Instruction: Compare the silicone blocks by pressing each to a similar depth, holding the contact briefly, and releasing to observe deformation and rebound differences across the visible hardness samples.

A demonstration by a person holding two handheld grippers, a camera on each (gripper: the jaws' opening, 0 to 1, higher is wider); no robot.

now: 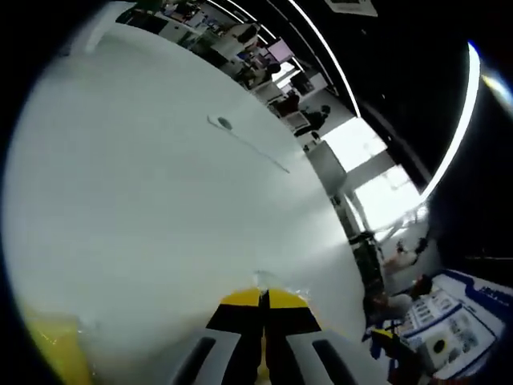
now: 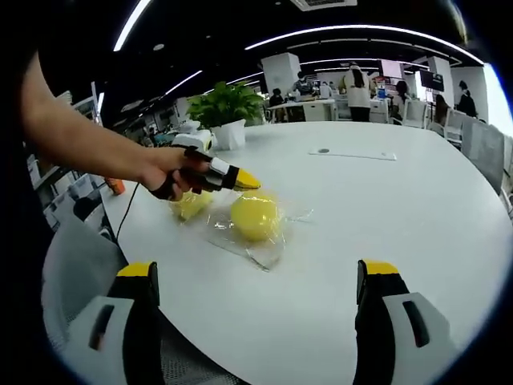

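Observation:
In the right gripper view a round yellow silicone block lies on a clear plastic sheet on the white table. A second yellow block sits just left of it. A hand holds my left gripper with its yellow tips shut, just above the round block's top; I cannot tell whether they touch. My right gripper stands open, short of the blocks, nothing between its jaws. In the left gripper view the left gripper is shut over the table, with a yellow block at the lower left.
A potted plant stands at the table's far left side. A small round port with a thin strip lies on the far tabletop, also in the left gripper view as a port. A chair stands at the table's near left edge. People sit at desks beyond.

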